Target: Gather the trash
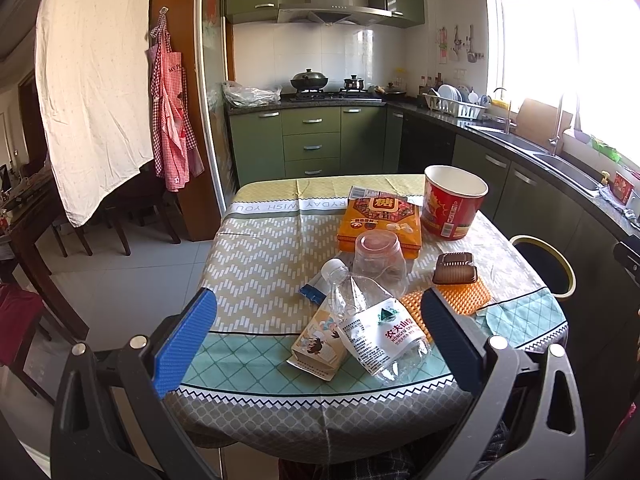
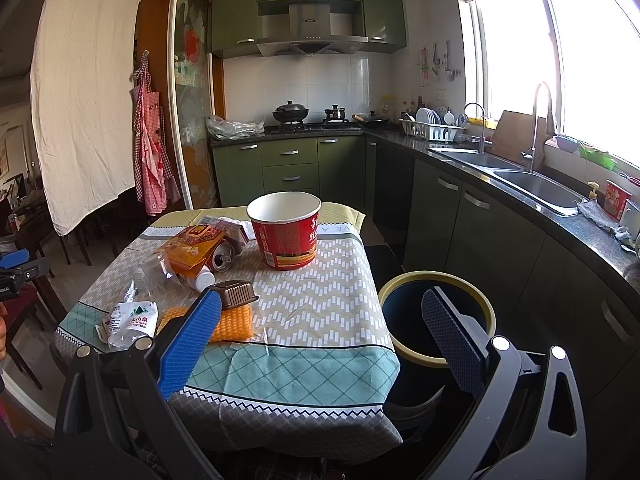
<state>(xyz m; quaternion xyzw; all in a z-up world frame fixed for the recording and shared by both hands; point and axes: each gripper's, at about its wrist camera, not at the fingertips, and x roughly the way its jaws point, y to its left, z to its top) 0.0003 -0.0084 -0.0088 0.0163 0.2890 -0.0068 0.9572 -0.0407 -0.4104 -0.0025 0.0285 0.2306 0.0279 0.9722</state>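
Note:
Trash lies on a small table with a patterned cloth (image 1: 256, 256). A crushed clear water bottle (image 1: 372, 320) rests on a small paper carton (image 1: 320, 348), between the wide-apart fingers of my left gripper (image 1: 320, 344), which is open and empty. Behind the bottle are a clear plastic cup (image 1: 378, 258), an orange snack box (image 1: 382, 220), a red noodle bucket (image 1: 454, 200), a brown plastic tray (image 1: 454, 269) and an orange sponge cloth (image 1: 462, 300). My right gripper (image 2: 324, 340) hangs open above the table's near right corner, beside the dark bin with a yellow rim (image 2: 436, 316).
A drinks can (image 2: 223, 258) lies under the orange box (image 2: 192, 248). Green kitchen cabinets (image 2: 460, 216), a counter and a sink (image 2: 532, 184) run along the right side. Chairs (image 1: 116, 224) and a dark table stand at the left. Tiled floor (image 1: 132, 276) lies left of the table.

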